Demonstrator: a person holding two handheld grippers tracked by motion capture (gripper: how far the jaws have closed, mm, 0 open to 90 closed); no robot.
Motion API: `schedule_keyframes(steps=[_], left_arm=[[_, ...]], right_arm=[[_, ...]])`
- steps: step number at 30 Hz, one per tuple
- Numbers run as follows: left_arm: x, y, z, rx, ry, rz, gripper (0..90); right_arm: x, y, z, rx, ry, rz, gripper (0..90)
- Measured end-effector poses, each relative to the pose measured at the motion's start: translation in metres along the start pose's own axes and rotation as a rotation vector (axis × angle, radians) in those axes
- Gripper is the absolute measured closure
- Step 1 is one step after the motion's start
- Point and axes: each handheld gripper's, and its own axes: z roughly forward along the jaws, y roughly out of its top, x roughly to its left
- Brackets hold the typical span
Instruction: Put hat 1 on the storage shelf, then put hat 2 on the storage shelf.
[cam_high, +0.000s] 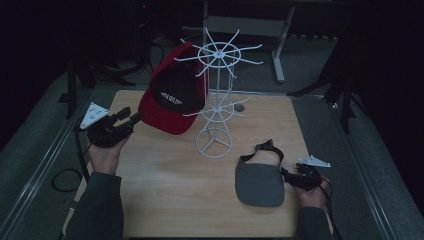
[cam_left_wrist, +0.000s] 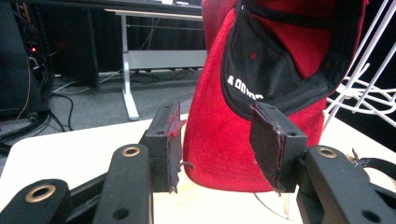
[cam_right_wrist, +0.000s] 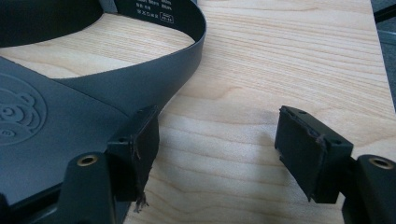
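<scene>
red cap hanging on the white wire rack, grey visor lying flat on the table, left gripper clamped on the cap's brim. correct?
Not quite: the left gripper is open, not clamped. In the left gripper view its pads stand apart on either side of the red cap's brim without pressing it. The cap does hang on the white wire rack, and the grey visor lies flat on the table.

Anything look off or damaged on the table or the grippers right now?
The pads look worn: on the left gripper the pad facings are frayed and peeling at the edges, and on the right gripper a pad trails loose threads. The red cap hangs tilted on the white rack. The grey visor lies flat.
</scene>
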Motion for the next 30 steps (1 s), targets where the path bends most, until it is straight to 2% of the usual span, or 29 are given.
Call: schedule_keyframes(steps=[8, 12, 14, 18, 23, 30], left_arm=[[-0.001, 0.0, 0.001, 0.009, 0.002, 0.012, 54.4], [-0.001, 0.001, 0.0, 0.008, 0.005, 0.012, 54.4], [-0.001, 0.001, 0.0, 0.008, 0.005, 0.014, 54.4], [0.0, 0.001, -0.001, 0.011, 0.005, 0.016, 54.4], [-0.001, 0.0, 0.0, 0.014, 0.005, 0.015, 54.4], [-0.002, -0.001, 0.001, 0.019, 0.002, 0.017, 54.4]], right_arm=[[0.0, 0.0, 0.0, 0.001, 0.003, 0.0, 30.4], [-0.001, 0.003, -0.002, 0.023, 0.001, 0.01, 39.7], [-0.002, 0.005, -0.004, 0.023, 0.015, 0.021, 45.3], [-0.002, 0.012, -0.008, 0.015, 0.045, 0.01, 56.2], [-0.002, 0.022, -0.009, 0.005, 0.062, 0.0, 60.5], [0.0, 0.042, -0.005, -0.004, 0.082, -0.043, 61.3]])
